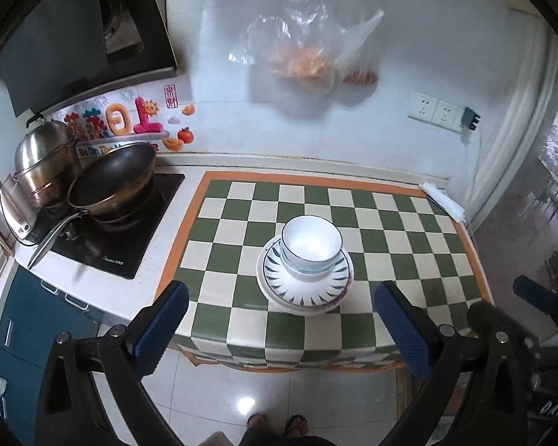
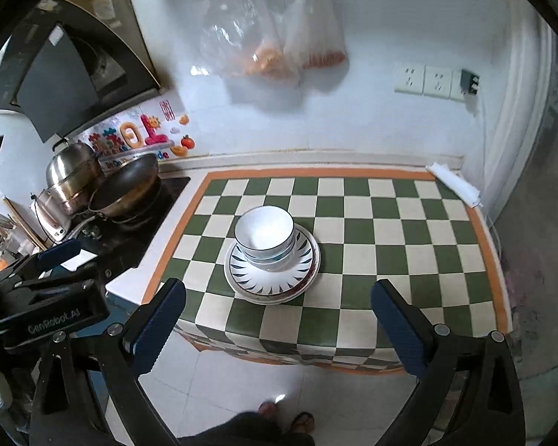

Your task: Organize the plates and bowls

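White bowls (image 1: pixel 311 243) with blue rims are nested on a stack of plates (image 1: pixel 305 293) with dark leaf marks, in the middle of the green-and-white checked counter (image 1: pixel 409 245). My left gripper (image 1: pixel 282 299) hangs well above and in front of the counter's near edge, open, with nothing between its blue fingers (image 1: pixel 163 319). In the right wrist view the same bowls (image 2: pixel 265 236) and plates (image 2: pixel 271 278) stand on the counter (image 2: pixel 390 241). My right gripper (image 2: pixel 279 295) is likewise high and back from the stack, open and empty. The left gripper's body (image 2: pixel 52 297) shows at the left.
A stove (image 1: pixel 104 238) with a wok (image 1: pixel 115 182) and steel pots (image 1: pixel 44 163) stands left of the counter. Plastic bags (image 1: pixel 312 48) hang on the white wall, with sockets (image 1: pixel 435 111) to the right. A person's feet (image 1: pixel 275 423) stand on the tiled floor below.
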`<move>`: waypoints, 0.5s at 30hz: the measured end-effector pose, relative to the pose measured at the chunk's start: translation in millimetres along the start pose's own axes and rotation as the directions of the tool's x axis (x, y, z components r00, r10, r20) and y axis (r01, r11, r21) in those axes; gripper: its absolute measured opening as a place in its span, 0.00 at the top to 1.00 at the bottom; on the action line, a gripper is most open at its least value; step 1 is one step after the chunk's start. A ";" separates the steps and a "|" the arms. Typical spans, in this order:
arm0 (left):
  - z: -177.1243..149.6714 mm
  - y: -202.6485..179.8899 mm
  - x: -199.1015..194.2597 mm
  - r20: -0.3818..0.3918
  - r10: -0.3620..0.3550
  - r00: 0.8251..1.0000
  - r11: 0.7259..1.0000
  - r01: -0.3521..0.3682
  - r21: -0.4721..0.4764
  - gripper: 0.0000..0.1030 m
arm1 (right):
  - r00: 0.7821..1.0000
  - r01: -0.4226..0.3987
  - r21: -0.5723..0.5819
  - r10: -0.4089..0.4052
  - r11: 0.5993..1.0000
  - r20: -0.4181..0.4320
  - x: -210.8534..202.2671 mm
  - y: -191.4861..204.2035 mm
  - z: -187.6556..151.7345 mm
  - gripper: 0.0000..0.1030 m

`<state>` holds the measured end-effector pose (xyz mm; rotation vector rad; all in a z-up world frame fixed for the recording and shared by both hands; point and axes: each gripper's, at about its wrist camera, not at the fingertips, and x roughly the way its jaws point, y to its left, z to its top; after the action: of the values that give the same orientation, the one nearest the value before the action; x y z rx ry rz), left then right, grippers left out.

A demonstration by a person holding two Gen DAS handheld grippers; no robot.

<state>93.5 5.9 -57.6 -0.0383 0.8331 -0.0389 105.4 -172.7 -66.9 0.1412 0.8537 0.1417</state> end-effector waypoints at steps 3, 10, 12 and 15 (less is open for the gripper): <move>-10.9 3.2 -24.3 0.020 -0.007 1.000 1.000 0.007 0.010 0.00 | 0.999 0.014 0.007 -0.014 1.000 0.030 -27.7 5.8 -7.7 0.01; -36.1 18.4 -73.1 0.049 0.000 0.999 0.999 -0.002 0.039 0.00 | 0.995 0.051 0.013 -0.052 0.999 0.090 -81.2 31.3 -32.2 0.01; -42.2 24.1 -81.7 0.055 0.010 0.998 0.999 -0.012 0.042 0.00 | 0.994 0.057 0.024 -0.059 0.998 0.094 -93.3 38.5 -40.9 0.01; -52.0 31.4 -93.4 0.056 0.019 0.998 0.998 -0.022 0.052 0.00 | 0.992 0.073 0.031 -0.075 0.997 0.103 -105.5 47.6 -50.9 0.01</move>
<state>-7.1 40.9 -25.2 0.0185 0.7769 -0.0402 -4.8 -141.6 -13.3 0.1414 0.7562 0.0525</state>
